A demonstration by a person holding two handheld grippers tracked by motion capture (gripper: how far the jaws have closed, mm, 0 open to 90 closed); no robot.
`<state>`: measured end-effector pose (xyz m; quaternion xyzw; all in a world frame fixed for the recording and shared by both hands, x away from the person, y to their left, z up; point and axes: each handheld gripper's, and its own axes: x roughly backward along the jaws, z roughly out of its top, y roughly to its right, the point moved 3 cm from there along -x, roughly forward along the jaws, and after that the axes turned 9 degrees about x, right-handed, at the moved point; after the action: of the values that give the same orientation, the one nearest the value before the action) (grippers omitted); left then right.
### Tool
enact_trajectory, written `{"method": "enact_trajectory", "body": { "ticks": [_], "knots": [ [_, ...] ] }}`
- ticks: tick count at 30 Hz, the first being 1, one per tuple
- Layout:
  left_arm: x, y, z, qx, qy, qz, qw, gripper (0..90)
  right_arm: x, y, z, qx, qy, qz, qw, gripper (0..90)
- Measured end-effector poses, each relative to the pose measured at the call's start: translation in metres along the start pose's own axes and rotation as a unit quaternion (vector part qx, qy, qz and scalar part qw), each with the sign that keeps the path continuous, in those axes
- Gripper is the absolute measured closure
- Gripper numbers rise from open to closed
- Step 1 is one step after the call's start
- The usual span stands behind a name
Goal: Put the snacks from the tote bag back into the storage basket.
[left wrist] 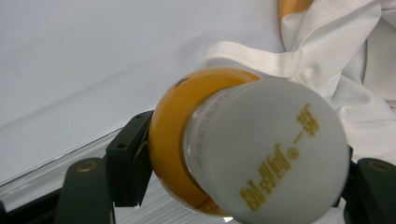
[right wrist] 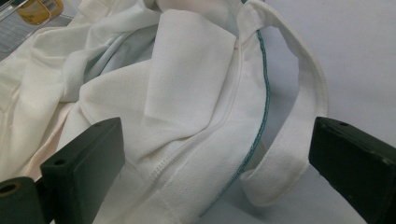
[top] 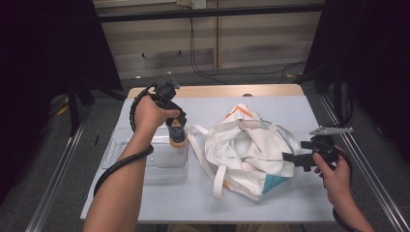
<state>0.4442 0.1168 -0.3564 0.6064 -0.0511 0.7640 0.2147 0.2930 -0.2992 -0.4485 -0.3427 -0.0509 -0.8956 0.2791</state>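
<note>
An orange bottle [top: 177,135] with a white cap [left wrist: 266,154] stands upright over the clear tray's right end, and my left gripper [top: 177,120] is shut on it from above. In the left gripper view the black pads [left wrist: 130,158] sit against the bottle's sides just under the cap. A crumpled white tote bag [top: 246,147] with orange and teal corners lies mid-table, its mouth facing right. My right gripper [top: 289,158] is at the bag's right edge, open. In its own view the bag's teal-stitched rim [right wrist: 252,135] and a strap loop [right wrist: 308,107] lie between the wide-apart jaws, which do not press on them.
A clear plastic tray [top: 145,162] lies on the pale table left of the bag. The bag's long white handles [top: 200,154] trail toward the tray and the front edge. Dark curtains and metal rails flank the table.
</note>
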Motion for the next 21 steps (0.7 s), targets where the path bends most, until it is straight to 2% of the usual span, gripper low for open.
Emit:
{"method": "enact_trajectory", "body": {
  "ticks": [4,14,17,21],
  "knots": [
    [-0.004,-0.002,-0.001,-0.002,-0.004,-0.001,1.0000,30.0,-0.001,0.000,0.001,0.003,0.000,0.001,1.0000,3.2],
    [-0.016,-0.003,-0.005,0.013,-0.004,-0.004,0.9999,30.0,-0.002,-0.001,0.001,0.006,-0.003,0.002,1.0000,3.2],
    [-0.018,-0.005,-0.006,0.005,-0.009,-0.003,0.9999,30.0,-0.002,-0.001,0.001,0.009,-0.004,0.002,1.0000,3.2],
    [-0.020,-0.005,-0.008,0.008,-0.012,-0.001,0.9999,30.0,-0.002,-0.002,0.001,0.009,-0.004,0.003,0.9999,3.2]
  ]
}}
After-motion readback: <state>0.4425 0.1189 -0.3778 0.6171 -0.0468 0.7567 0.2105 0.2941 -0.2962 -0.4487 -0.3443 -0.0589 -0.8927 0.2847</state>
